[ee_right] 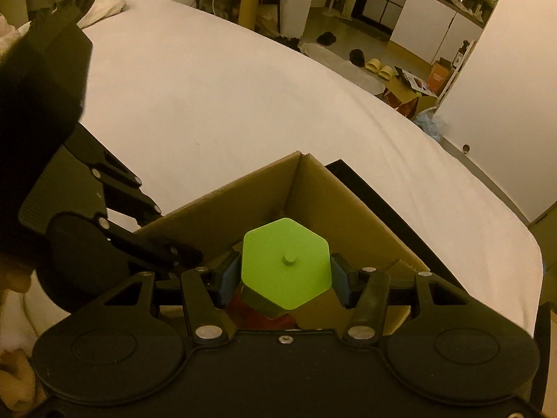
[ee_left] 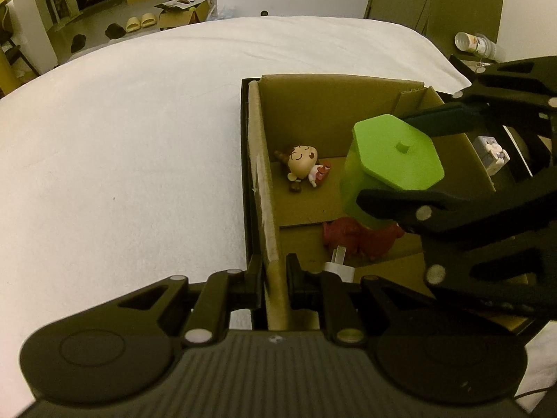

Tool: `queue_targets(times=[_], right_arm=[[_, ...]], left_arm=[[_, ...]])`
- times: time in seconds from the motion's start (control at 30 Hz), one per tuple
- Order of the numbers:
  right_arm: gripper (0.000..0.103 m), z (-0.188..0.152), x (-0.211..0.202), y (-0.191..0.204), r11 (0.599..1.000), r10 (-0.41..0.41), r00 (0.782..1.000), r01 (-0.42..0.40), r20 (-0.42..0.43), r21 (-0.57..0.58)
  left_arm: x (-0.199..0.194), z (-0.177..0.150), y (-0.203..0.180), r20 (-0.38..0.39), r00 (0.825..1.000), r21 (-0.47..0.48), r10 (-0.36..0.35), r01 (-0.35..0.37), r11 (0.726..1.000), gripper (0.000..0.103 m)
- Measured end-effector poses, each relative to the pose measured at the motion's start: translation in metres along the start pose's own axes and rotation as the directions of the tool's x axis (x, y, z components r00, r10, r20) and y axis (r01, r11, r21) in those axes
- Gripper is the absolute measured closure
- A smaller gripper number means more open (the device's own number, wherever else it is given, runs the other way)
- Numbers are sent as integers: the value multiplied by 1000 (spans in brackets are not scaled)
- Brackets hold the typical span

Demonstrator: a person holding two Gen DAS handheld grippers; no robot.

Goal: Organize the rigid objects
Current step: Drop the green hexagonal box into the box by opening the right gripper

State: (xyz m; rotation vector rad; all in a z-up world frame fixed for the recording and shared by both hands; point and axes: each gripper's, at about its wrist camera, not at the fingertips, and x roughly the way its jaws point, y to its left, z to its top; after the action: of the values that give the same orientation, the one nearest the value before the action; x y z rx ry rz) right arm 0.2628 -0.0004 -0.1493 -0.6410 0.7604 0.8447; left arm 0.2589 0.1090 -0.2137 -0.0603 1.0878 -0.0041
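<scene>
The right claw (ee_right: 283, 284) squeezes a green block (ee_right: 285, 266) and holds it over the open box (ee_left: 313, 111). The left claw (ee_left: 274, 278) pinches the box wall tight. Inside the box lie a little doll (ee_left: 303, 167), a red toy (ee_left: 362, 240) and a white plug (ee_left: 339, 264). The box sits on a white bed (ee_left: 139, 139).

Both views are dim with a warm yellow cast. The white bed (ee_left: 139, 139) is the brightest area, slightly washed out. The inside of the box (ee_left: 313, 122) lies in soft shadow. Fisheye bending curves the edges, the corners go black, and the dark mass at the right view's left edge is blurred.
</scene>
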Motion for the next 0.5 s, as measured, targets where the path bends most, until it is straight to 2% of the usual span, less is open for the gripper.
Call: queue_targets(times=[0.13,0.27,0.5], right_arm=[[50,0,4,1,1000,-23,1000,23,7,2],[45,0,-1,1,999,-53,998,53,33,4],[45,-6,-19,-11,998,-51,998,50,47,37]], left_arm=[[0,0,0,0,1000,0,1,-1,1000,91],[1,-1,0,0,1000,0,2,-2,1000,90],[0,0,0,0,1000,2,2,-2,1000,90]])
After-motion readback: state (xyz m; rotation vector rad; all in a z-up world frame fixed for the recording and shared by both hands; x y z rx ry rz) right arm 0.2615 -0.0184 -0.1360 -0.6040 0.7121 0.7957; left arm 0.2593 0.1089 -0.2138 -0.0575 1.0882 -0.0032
